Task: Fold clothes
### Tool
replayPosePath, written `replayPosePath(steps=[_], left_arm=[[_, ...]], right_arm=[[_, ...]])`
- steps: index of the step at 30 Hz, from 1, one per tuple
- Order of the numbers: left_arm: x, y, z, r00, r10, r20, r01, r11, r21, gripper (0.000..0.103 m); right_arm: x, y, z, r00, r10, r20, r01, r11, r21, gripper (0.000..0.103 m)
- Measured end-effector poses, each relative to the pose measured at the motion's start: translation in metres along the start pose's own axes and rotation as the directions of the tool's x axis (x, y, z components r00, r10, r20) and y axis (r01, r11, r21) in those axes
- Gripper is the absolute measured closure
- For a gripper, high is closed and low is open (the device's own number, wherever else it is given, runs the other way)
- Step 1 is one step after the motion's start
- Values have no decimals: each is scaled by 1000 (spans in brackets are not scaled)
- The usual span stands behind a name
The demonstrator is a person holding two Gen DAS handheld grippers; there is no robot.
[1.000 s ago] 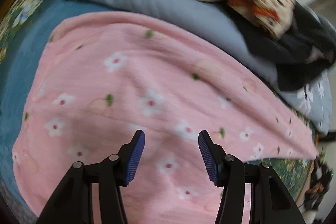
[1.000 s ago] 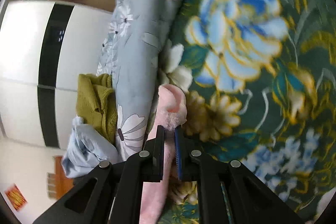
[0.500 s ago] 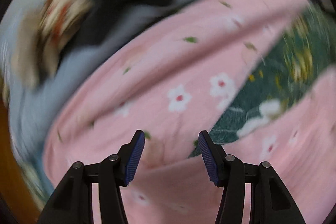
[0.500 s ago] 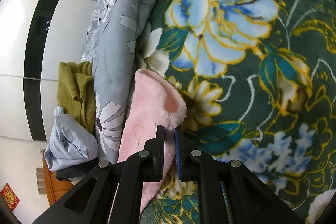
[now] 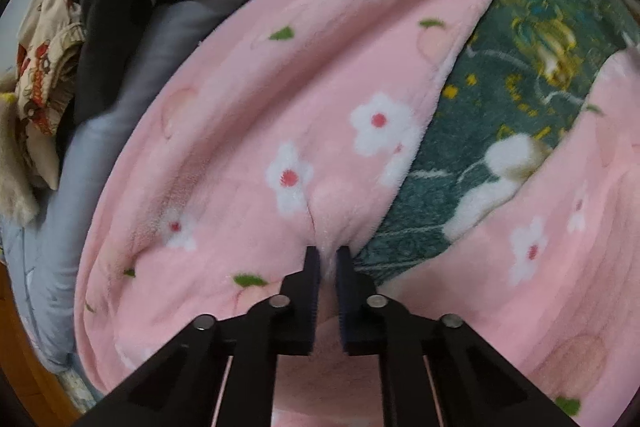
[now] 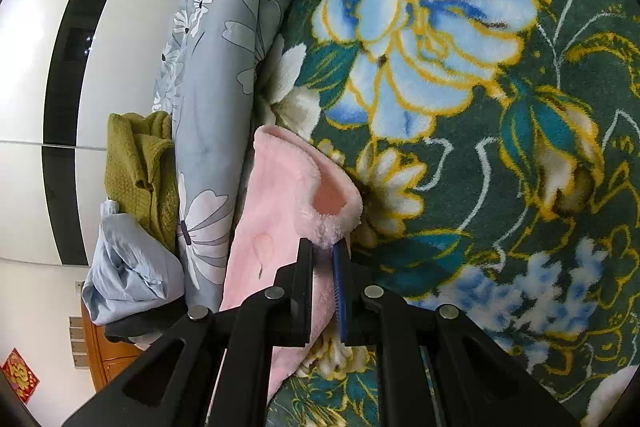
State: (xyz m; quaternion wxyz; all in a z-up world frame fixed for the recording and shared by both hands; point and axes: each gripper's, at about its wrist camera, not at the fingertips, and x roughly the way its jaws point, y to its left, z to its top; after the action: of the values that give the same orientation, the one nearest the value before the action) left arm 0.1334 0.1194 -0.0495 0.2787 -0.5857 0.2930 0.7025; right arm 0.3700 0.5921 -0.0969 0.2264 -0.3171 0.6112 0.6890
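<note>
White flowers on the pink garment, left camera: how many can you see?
About 6: two ahead of the left gripper, one lower left, two top, one right. Folds may hide more.

Even, soft indoor light in both views; no hard shadows. Strong fisheye bending, black vignette at corners. Left wrist view: gray quilt point(image 5: 120, 99) smeared by motion blur, pink blanket point(image 5: 280, 107) fairly sharp. Right wrist view sharp; white wardrobe point(image 6: 36, 75) glares, nearly washed out.

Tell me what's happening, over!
Left gripper shut on pink fleece garment. Right gripper shut on its cuff. Garment spread on green floral blanket; nothing blocking.
</note>
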Motion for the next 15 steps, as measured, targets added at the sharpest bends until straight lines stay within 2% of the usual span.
replayPosePath(steps=[2, 5, 7, 10, 13, 15], left_arm=[[-12, 4, -4, 999, -43, 25, 44, 999, -22, 96], [-11, 5, -13, 998, -56, 4, 56, 998, -38, 96], [-10, 6, -18, 998, -65, -9, 65, 997, -50, 96], [-3, 11, -18, 998, -70, -1, 70, 990, -120, 95], [-2, 27, -18, 993, -119, 8, 118, 964, -239, 92], [-14, 42, -23, 986, -160, 53, 169, 933, -317, 86]], right_arm=[[-4, 1, 1, 1000, 14, 18, -14, 1000, 3, 93], [-12, 4, 3, 999, 24, 44, -23, 1000, -12, 93], [-8, 0, 3, 999, -3, 41, 3, 1000, -3, 93], [1, -12, 0, 999, -19, 29, 17, 998, 53, 93], [2, -17, -1, 1000, -13, 25, 11, 997, 72, 93], [-1, -16, -2, 1000, -1, 26, -1, 998, 70, 89]])
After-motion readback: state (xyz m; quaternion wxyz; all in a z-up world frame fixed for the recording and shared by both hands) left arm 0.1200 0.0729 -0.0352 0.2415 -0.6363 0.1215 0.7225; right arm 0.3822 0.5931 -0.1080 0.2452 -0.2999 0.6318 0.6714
